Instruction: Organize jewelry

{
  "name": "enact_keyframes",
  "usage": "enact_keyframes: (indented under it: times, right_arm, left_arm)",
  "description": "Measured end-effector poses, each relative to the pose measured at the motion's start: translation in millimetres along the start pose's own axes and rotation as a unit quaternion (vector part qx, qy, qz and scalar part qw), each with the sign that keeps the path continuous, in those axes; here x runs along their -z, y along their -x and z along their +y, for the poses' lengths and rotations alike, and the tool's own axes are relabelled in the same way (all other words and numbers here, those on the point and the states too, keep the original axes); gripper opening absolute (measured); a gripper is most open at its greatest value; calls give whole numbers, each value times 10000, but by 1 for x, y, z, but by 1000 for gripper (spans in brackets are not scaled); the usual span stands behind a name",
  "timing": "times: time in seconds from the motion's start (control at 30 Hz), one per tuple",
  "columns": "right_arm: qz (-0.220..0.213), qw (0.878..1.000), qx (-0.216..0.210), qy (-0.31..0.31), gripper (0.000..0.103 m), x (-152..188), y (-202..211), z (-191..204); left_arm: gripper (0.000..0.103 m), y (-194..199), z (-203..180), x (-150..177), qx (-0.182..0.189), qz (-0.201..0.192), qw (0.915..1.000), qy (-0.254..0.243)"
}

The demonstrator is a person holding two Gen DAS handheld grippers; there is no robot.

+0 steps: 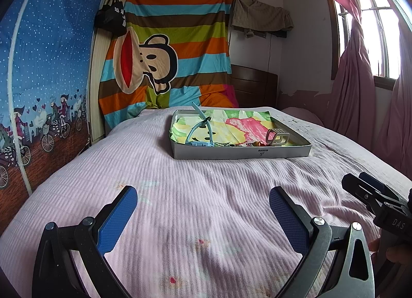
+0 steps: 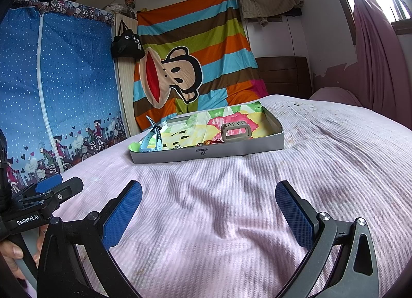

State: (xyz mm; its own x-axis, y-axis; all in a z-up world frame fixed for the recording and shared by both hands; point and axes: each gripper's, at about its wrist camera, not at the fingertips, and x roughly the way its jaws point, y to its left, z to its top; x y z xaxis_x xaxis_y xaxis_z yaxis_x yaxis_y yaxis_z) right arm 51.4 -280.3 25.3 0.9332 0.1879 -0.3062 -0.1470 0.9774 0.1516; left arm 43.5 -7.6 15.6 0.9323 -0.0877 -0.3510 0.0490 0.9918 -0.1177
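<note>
Small items along the near wall of the grey tray [image 1: 242,154], between blue watch strap [image 1: 203,127] and grey clasp [image 1: 278,137]: too small to identify, partly hidden by the wall. Right gripper [image 1: 370,192] cut off at frame edge. Hand [image 2: 11,249] only partly visible.

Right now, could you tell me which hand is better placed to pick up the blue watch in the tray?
Probably the left. The blue watch lies at the tray's left end, nearer the left tool. Both tools are open and empty; the right tool faces the tray's other end.

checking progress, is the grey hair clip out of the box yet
No, the grey hair clip lies inside the box on the bed.
</note>
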Motion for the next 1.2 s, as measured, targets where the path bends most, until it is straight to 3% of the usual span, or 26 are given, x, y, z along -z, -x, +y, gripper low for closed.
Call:
enact_keyframes:
  times: [1.2]
  right_arm:
    - [1,10000,-3,-6,102,0,0,0]
  left_arm:
    - [103,-3,6,1,-111,55,9999,42]
